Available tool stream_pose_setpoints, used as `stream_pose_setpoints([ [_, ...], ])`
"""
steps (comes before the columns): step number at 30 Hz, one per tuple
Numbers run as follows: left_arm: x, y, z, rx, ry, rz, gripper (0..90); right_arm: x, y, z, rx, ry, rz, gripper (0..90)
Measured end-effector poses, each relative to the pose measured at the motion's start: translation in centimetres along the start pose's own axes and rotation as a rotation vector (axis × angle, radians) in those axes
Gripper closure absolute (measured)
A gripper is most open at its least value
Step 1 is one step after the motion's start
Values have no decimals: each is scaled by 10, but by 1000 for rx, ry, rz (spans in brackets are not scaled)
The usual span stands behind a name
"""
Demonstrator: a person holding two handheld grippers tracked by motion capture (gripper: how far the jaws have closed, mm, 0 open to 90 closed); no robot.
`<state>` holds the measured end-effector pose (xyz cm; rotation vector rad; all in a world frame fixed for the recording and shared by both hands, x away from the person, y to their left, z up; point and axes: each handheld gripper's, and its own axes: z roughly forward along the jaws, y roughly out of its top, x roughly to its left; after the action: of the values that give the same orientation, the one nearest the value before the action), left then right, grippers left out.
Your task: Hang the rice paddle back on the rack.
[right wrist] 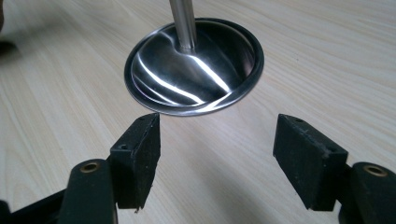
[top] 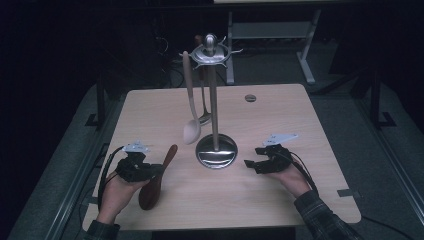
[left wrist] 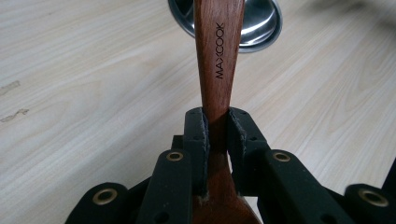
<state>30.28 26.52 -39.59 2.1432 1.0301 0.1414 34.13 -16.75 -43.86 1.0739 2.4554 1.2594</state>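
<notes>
Your left gripper [left wrist: 215,135] is clamped on the dark wooden spoon [left wrist: 215,60] at its neck, handle pointing at the stand's base.

Two utensils already hang from the metal stand [top: 215,100]: a pale spoon [top: 190,100] and, probably, a steel one behind it. Hanging the wooden spoon looks like what remains. Your right gripper [right wrist: 217,154] rests wide apart and empty, just beside the polished base [right wrist: 194,70], on the table [top: 280,115].
</notes>
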Motion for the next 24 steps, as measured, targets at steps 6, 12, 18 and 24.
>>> stream_pose_setpoints([
  [6, -14, 13, -8, -120, -23, 47, 784, 7, 7, -1, -37, 23, -21, 315],
  [12, -27, 22, -3, -181, -39, 108, 784, 18, 14, -1, -56, 42, -39, 318],
  [18, -34, 28, -4, -220, -44, 154, 784, 30, 26, 0, -90, 65, -67, 319],
  [24, -42, 34, 2, -232, -58, 170, 784, 57, 51, -1, -157, 123, -125, 332],
])
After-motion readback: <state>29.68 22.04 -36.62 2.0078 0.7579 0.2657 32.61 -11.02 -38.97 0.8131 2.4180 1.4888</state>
